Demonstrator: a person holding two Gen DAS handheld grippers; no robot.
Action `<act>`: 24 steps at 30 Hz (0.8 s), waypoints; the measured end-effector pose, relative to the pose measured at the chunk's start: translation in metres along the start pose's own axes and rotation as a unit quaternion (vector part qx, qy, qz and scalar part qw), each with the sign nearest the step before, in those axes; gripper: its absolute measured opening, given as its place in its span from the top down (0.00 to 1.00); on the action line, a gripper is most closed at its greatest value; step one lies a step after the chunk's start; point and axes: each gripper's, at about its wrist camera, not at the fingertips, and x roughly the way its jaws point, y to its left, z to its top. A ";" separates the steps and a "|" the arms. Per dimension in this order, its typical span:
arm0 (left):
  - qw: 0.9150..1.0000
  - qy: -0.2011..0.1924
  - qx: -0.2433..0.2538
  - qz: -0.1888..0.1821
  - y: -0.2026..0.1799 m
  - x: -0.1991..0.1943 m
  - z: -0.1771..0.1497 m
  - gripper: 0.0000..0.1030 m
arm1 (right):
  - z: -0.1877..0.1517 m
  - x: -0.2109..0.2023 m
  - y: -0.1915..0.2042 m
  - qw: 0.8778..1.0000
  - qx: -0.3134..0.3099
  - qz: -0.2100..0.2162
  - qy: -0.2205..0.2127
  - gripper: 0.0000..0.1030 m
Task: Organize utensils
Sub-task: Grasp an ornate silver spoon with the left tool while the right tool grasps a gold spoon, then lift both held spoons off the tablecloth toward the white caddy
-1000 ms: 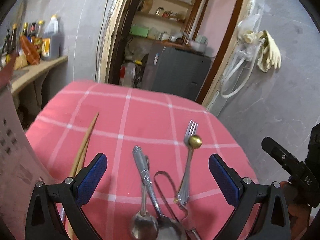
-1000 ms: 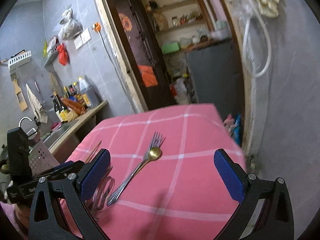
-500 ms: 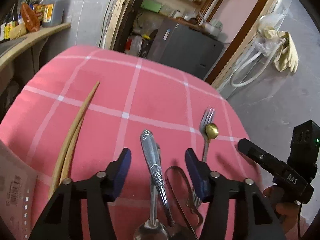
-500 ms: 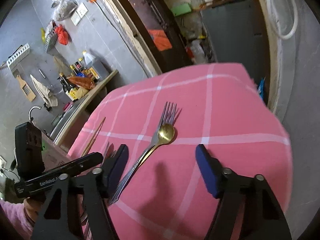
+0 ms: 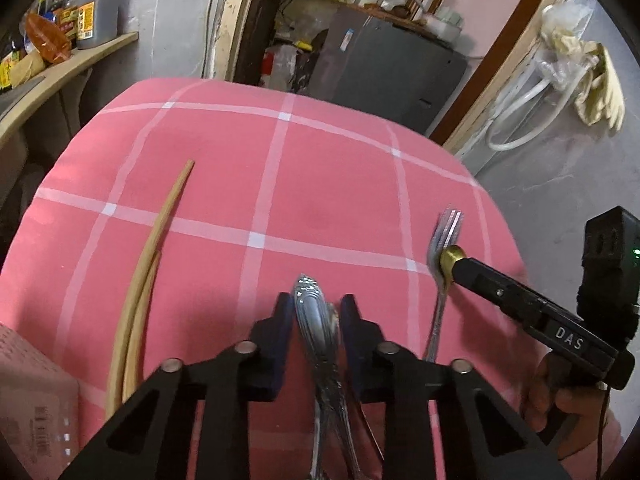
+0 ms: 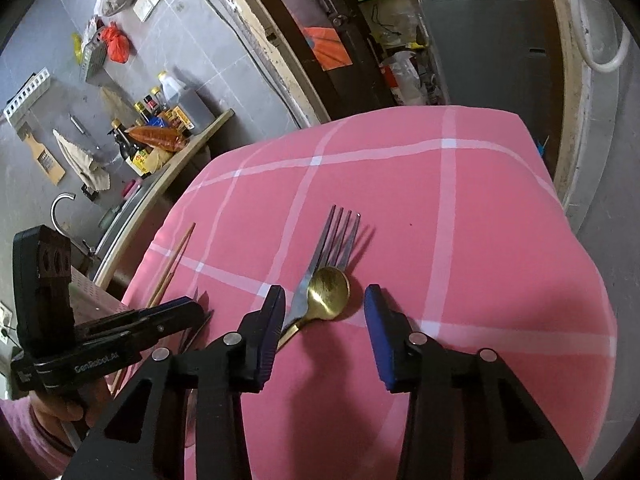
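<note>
Nearest the left camera, the left tool [image 5: 316, 316] has closed its blue pads on the ornate silver spoon handle [image 5: 314, 312] lying on the pink checked surface [image 5: 320, 184]. Beside it, the right tool [image 6: 325, 312] stands partly open, straddling the small gold spoon [image 6: 326, 294] resting on a silver fork [image 6: 336, 236]. Farther left lie wooden chopsticks [image 5: 148, 264].

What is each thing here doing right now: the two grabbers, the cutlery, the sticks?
Left gripper: shut on silver spoon handles.
Right gripper: open, straddling gold spoon.
Gold spoon: lying across fork.
Fork: flat on tablecloth.
Chopsticks: lying untouched.
</note>
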 end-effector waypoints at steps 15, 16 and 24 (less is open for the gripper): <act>0.997 0.024 -0.033 -0.060 0.008 -0.007 -0.004 0.85 | -0.010 -0.005 -0.010 0.999 0.033 0.011 0.001 0.95; 0.997 0.023 -0.029 -0.065 0.006 -0.009 -0.005 0.85 | -0.014 -0.008 -0.010 0.999 0.035 0.008 -0.003 0.95; 0.995 0.007 -0.004 -0.095 -0.003 -0.032 -0.008 0.86 | -0.037 -0.057 -0.002 0.996 0.052 0.001 -0.073 0.97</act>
